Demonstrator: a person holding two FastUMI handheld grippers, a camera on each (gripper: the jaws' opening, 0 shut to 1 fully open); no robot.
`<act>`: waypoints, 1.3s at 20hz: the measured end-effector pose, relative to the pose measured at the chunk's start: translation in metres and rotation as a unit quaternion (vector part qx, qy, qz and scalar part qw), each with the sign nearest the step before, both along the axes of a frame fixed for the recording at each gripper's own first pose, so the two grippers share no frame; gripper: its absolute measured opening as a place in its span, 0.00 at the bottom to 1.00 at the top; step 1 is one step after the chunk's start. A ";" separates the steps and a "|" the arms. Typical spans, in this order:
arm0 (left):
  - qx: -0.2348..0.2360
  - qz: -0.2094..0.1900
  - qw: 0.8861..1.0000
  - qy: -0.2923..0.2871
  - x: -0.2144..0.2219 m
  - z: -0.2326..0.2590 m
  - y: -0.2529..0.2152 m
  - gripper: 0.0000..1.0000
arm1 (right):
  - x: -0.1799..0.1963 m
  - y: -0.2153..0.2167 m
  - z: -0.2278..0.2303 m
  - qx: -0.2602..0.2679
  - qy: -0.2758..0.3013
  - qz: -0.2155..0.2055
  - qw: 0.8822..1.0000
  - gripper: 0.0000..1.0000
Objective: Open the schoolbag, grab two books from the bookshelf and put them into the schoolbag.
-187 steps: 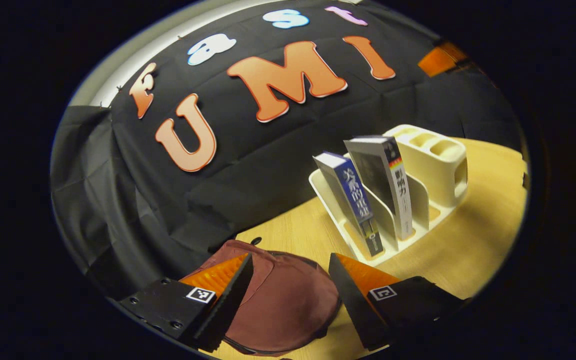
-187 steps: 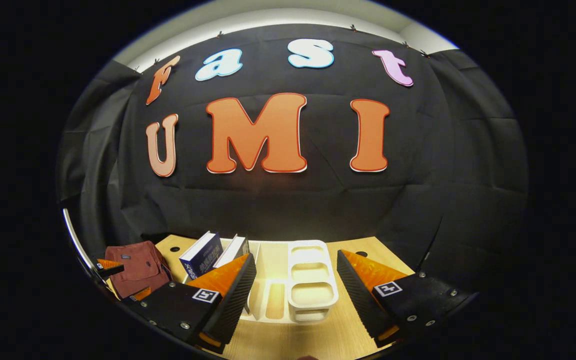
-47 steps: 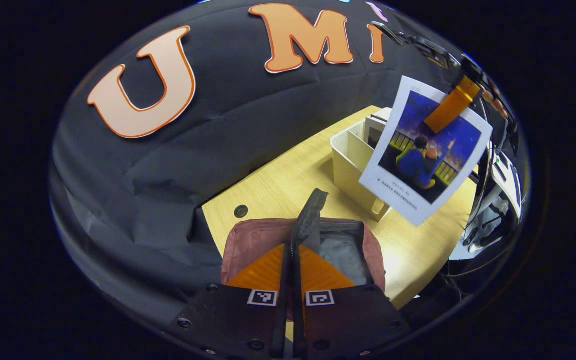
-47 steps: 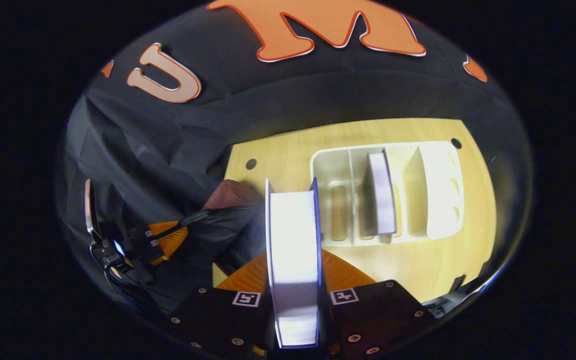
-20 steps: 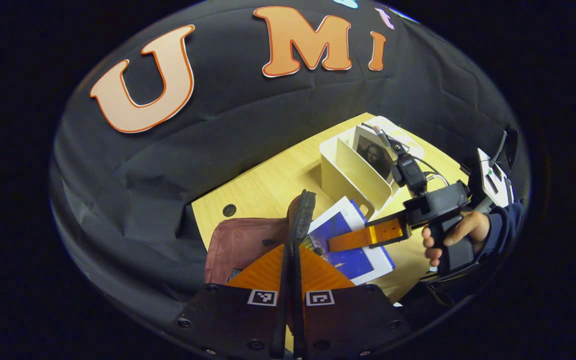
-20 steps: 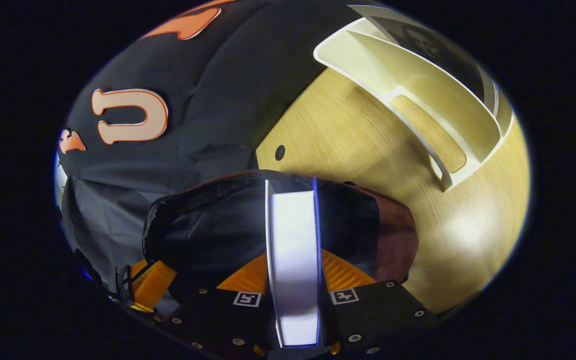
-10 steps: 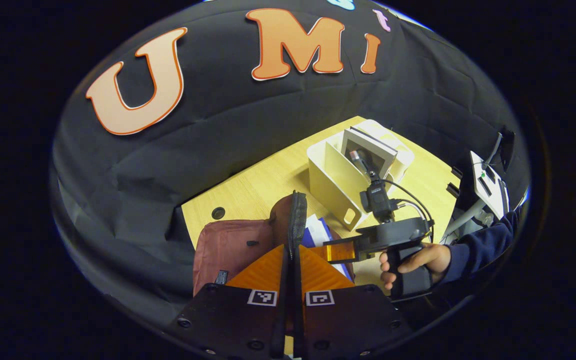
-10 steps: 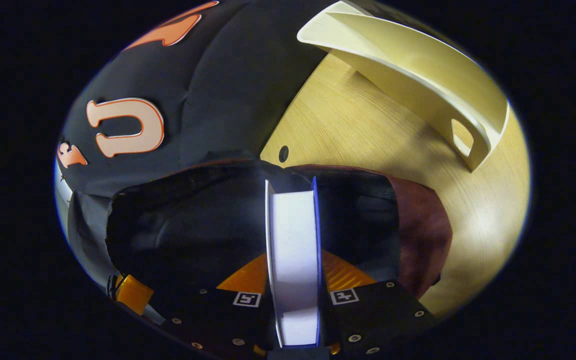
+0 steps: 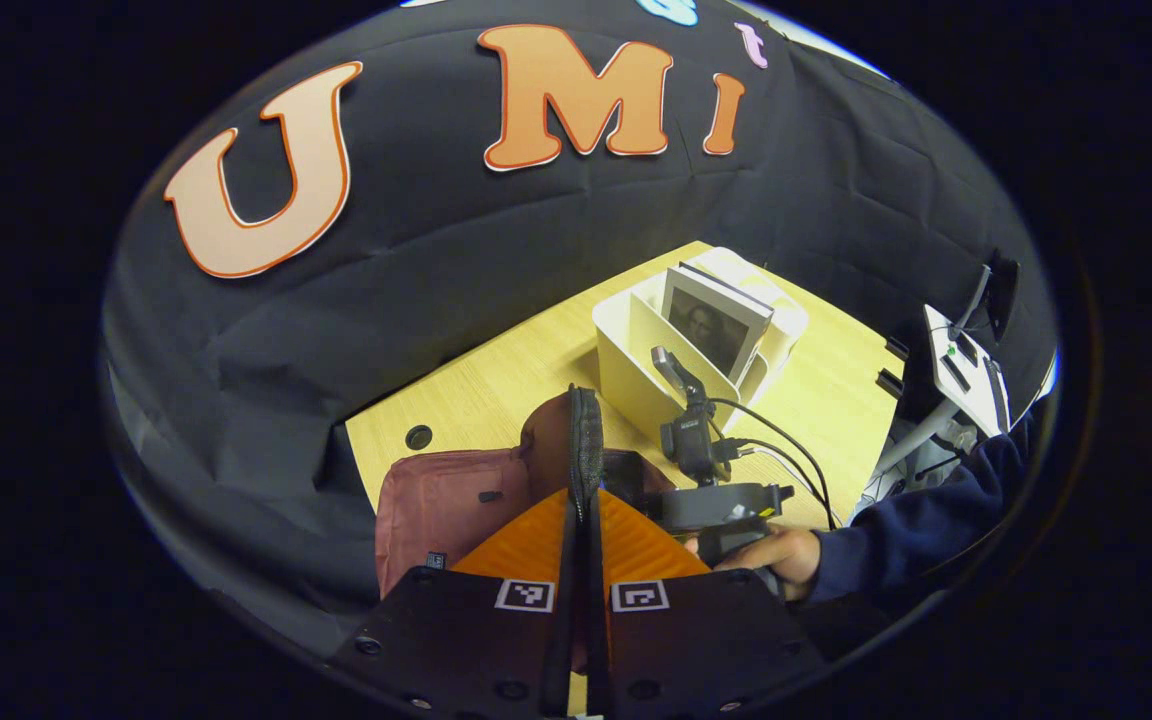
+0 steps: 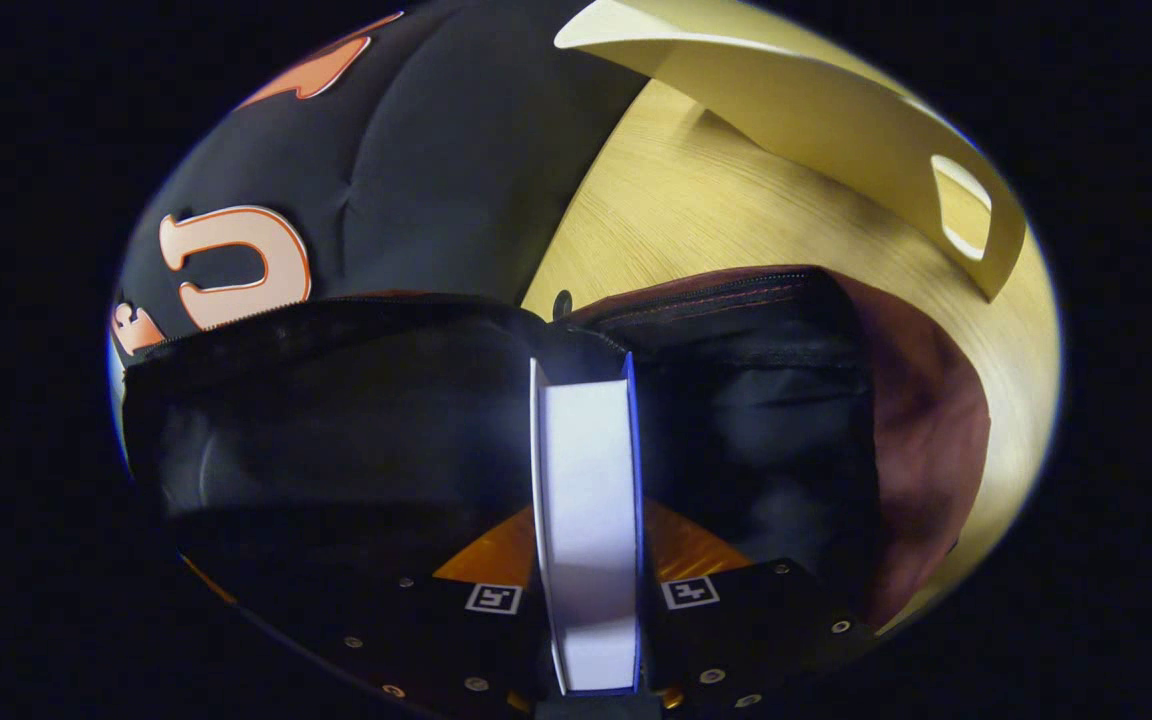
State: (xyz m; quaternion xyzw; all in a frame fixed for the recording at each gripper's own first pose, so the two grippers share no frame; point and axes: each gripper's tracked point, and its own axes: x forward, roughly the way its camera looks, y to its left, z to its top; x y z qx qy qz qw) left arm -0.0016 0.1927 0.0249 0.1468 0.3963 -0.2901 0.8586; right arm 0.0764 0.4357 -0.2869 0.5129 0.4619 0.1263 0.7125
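Note:
My left gripper (image 9: 584,500) is shut on the black zipper edge (image 9: 586,440) of the maroon schoolbag (image 9: 436,500) and holds the flap up. My right gripper (image 10: 586,520) is shut on a blue-covered book (image 10: 586,470), whose white page edge faces the camera. The book reaches down into the bag's dark lining (image 10: 336,420), with the maroon outer cloth (image 10: 926,440) to the right. In the left gripper view, a hand (image 9: 771,552) holds the right gripper (image 9: 726,505) at the bag's mouth, where the book is hidden. The white bookshelf (image 9: 631,365) holds a portrait-cover book (image 9: 714,325).
The bag lies on a light wooden table (image 9: 496,385) with a cable hole (image 9: 419,437) near the black cloth wall. The bookshelf's end wall (image 10: 836,120) rises just beyond the bag. A navy sleeve (image 9: 896,525) and a white device on a stand (image 9: 956,360) are at the right.
The right gripper has pushed the blue book deeper into the bag, whose dark inside now surrounds it. The book has dropped out of sight in the left gripper view. The left gripper still holds the flap.

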 end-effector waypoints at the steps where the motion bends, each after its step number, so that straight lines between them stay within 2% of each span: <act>1: 0.000 0.003 1.000 0.001 0.000 -0.001 0.002 0.07 | -0.001 0.001 -0.003 0.001 0.005 0.001 1.000 0.36; 4: -0.001 0.012 1.000 0.002 0.005 -0.001 0.007 0.07 | -0.005 -0.003 -0.010 -0.020 0.027 0.010 0.999 0.43; 5: 0.001 0.015 1.000 -0.001 0.008 -0.003 0.008 0.07 | -0.006 -0.007 -0.012 -0.027 0.035 0.014 0.999 0.66; 7: 0.002 0.021 1.000 0.000 0.011 -0.004 0.011 0.07 | -0.014 -0.021 -0.018 -0.041 0.054 0.027 0.997 0.82; 9: -0.001 0.025 1.000 0.007 0.009 -0.010 0.013 0.07 | -0.014 -0.036 -0.013 -0.050 0.049 0.022 0.997 0.98; 18: -0.009 0.024 1.000 0.013 0.011 -0.016 0.005 0.07 | -0.018 -0.109 0.013 -0.120 -0.001 0.029 0.992 0.97; 26: -0.017 0.028 0.999 0.016 0.012 -0.023 0.000 0.07 | -0.034 -0.183 0.047 -0.222 -0.041 0.069 0.972 0.97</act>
